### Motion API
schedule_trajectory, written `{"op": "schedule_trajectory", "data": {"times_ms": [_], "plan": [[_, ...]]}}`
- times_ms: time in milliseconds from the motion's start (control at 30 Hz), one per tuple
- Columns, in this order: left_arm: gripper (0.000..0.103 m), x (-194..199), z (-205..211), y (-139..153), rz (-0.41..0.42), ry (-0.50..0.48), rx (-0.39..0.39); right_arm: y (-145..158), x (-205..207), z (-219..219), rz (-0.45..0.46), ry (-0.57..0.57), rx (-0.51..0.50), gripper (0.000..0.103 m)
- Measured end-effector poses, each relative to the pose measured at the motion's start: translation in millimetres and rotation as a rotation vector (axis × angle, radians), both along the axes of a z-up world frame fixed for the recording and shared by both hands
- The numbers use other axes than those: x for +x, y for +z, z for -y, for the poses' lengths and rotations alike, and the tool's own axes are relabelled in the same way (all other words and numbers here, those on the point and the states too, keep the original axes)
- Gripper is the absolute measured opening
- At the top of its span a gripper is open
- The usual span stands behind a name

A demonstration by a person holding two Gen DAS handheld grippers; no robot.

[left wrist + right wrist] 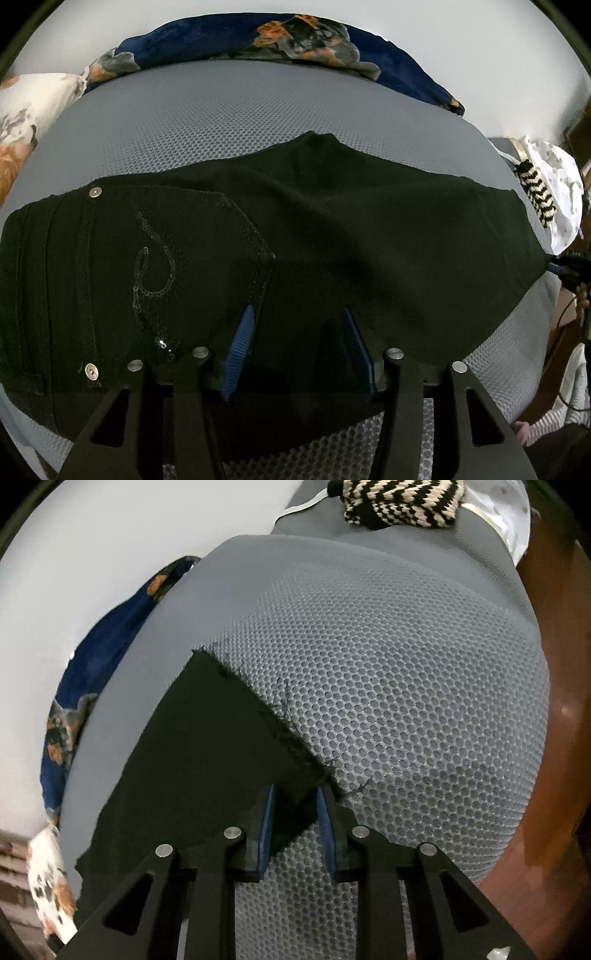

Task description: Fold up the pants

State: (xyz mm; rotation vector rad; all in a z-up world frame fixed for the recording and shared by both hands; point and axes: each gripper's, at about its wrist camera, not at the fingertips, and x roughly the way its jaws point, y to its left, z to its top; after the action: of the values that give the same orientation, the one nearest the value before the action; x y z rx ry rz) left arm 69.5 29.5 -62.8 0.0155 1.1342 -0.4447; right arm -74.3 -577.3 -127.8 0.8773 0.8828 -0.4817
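Black pants (pixel 332 229) lie spread across the grey mesh mattress (pixel 221 122), their sequined back pocket (pixel 159 266) to the left. My left gripper (pixel 297 332) hovers over the seat area. Its blue pads (pixel 240 347) stand well apart and the cloth lies flat beneath them, so it is open. The leg tapers to the far right, where the right gripper (pixel 557 267) holds its end. In the right wrist view the frayed hem corner of the pants (pixel 207 746) sits between the pads of my right gripper (pixel 295 812), which is shut on it just above the mattress (pixel 406 701).
A navy patterned blanket (pixel 221 37) is bunched along the mattress's far edge by the white wall. A floral pillow (pixel 29 110) lies at the left. A black-and-cream striped knit (pixel 399 502) rests beyond the hem, with a wooden bed frame (pixel 576 738) on the right.
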Motion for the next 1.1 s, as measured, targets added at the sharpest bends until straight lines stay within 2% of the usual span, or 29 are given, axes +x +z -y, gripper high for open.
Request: {"op": "schedule_trajectory", "data": {"times_ms": [133, 167, 200, 233, 433, 567, 633, 700, 733, 800, 867, 967, 1100], "plan": [[0.055, 0, 0, -1, 0.003, -0.005, 0.000, 1, 4, 0, 0.006, -0.006, -0.012, 0.023], [0.055, -1, 1, -1, 0.005, -0.007, 0.001, 2, 5, 0, 0.013, -0.001, -0.015, 0.021], [0.056, 0, 0, -2, 0.005, -0.008, 0.002, 4, 6, 0, 0.019, 0.005, -0.021, 0.006], [0.056, 0, 0, -2, 0.006, -0.009, 0.003, 7, 7, -2, 0.019, 0.013, -0.035, 0.004], [0.056, 0, -3, -3, 0.001, -0.016, -0.014, 31, -1, -15, 0.026, 0.002, -0.143, 0.003], [0.056, -1, -6, -5, 0.001, -0.032, -0.017, 10, 0, -14, -0.055, -0.008, -0.143, 0.002], [0.056, -1, -7, -5, -0.001, -0.038, -0.018, 2, 0, -14, -0.061, -0.017, -0.148, 0.002], [0.056, -1, -9, -5, -0.001, -0.038, -0.012, 3, 0, -15, -0.074, -0.036, -0.159, 0.002], [0.056, -1, -9, -5, 0.005, -0.034, 0.000, 5, 3, -17, -0.091, -0.027, -0.165, 0.006], [0.056, -1, -10, -5, 0.006, -0.036, 0.005, 11, 6, -20, -0.134, -0.021, -0.194, 0.023], [0.056, 1, -16, 1, 0.011, -0.021, -0.010, 27, 6, -26, -0.134, -0.029, -0.238, 0.024], [0.056, 5, -32, 14, 0.063, 0.020, -0.042, 56, 20, -42, -0.102, 0.001, -0.309, 0.025], [0.056, 17, -60, 16, 0.096, 0.094, -0.035, 83, 70, -88, 0.003, 0.204, -0.273, 0.025]]}}
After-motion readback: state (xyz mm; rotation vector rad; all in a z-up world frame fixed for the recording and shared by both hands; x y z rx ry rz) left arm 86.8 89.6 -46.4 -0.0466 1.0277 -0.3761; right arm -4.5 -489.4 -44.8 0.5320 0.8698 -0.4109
